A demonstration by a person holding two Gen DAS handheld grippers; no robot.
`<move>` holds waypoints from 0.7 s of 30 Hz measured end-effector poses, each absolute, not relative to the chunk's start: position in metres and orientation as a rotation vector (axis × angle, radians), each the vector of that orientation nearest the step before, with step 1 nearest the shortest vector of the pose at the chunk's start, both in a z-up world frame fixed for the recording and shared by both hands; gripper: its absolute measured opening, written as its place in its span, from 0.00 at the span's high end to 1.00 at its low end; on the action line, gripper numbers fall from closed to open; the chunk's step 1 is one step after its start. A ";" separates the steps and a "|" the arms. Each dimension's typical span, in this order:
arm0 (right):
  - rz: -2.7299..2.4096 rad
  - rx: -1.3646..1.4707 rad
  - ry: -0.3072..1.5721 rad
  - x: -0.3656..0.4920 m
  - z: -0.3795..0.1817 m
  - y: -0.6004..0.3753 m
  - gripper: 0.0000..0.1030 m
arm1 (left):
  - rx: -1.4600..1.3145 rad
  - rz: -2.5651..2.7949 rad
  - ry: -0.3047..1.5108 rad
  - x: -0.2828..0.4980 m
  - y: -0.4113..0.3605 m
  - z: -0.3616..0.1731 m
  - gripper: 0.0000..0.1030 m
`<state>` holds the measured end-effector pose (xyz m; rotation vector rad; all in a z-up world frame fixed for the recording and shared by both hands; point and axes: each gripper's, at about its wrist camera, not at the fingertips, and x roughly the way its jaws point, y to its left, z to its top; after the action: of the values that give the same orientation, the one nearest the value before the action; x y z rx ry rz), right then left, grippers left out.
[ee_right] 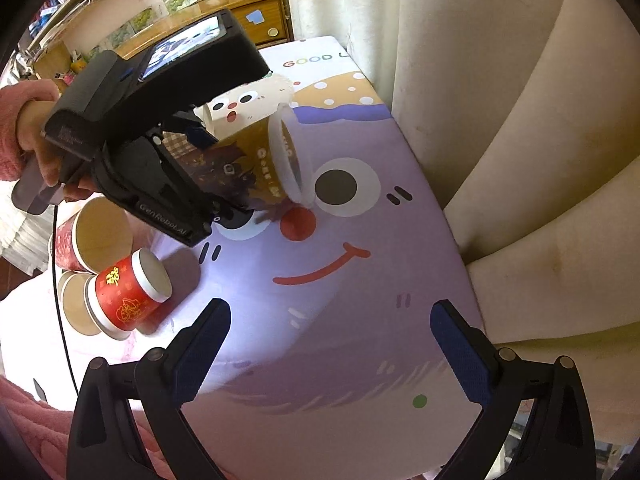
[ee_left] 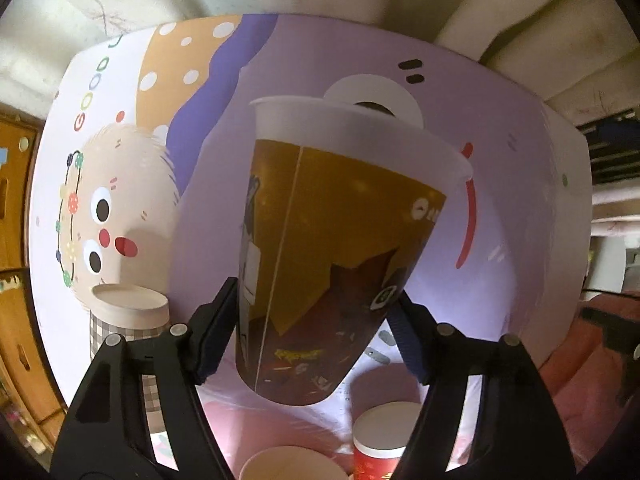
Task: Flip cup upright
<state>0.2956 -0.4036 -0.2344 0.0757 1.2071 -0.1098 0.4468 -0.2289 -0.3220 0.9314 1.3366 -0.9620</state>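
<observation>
While the left hand-held gripper clamps the tilted cup (off the table), right hand-held gripper spread apart

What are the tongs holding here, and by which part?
The left tongs clamp the brown cup by its lower body, near the base; the right tongs are open and hold nothing.

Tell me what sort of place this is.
Probably a room at home: a cartoon-print table against pale curtains, a wooden cabinet with shelves behind. The left claw holds the yellow cup.
</observation>
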 end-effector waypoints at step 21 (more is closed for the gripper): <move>-0.018 0.213 0.987 0.242 -0.147 -0.388 0.02 | 0.523 -0.682 1.171 0.407 -0.160 -0.200 0.36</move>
<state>0.2416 -0.3876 -0.1469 0.2131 0.9871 -0.0181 0.4073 -0.1605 -0.2001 0.5231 1.1711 -0.6815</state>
